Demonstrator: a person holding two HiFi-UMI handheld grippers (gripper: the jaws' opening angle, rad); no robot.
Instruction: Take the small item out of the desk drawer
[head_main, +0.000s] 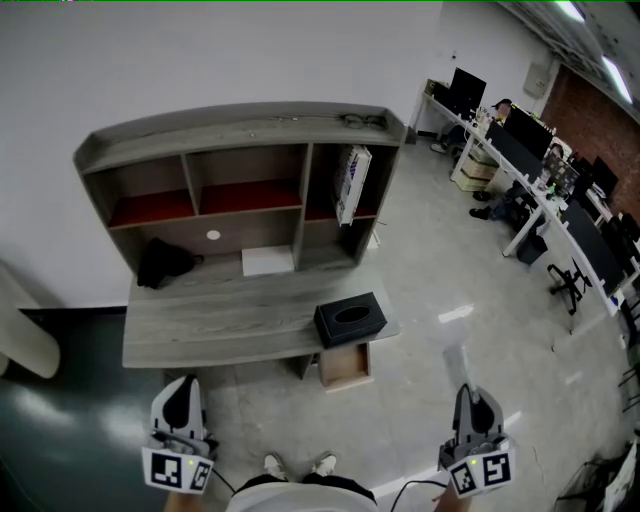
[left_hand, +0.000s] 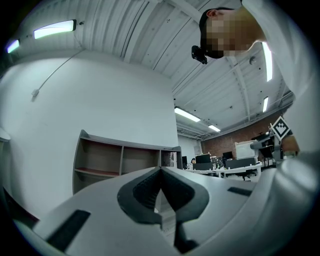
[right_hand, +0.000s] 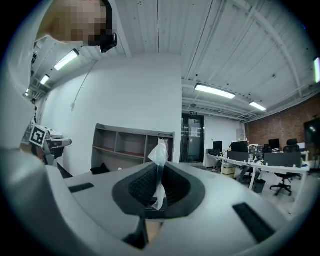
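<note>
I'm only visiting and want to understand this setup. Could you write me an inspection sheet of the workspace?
Surface: grey desk with a shelf unit on top.
Job's things: drawer pulled out under the desk's right end; thin clear plastic piece out of the drawer, held up.
Clutter: black tissue box, dark bundle and white sheet on the desk; book in the shelf unit's right bay.
Grippers: left claw shut, empty; right claw shut on the plastic piece.
Cables: a thin lead trails from each claw.
Surroundings: white wall; office desks with monitors at right.
</note>
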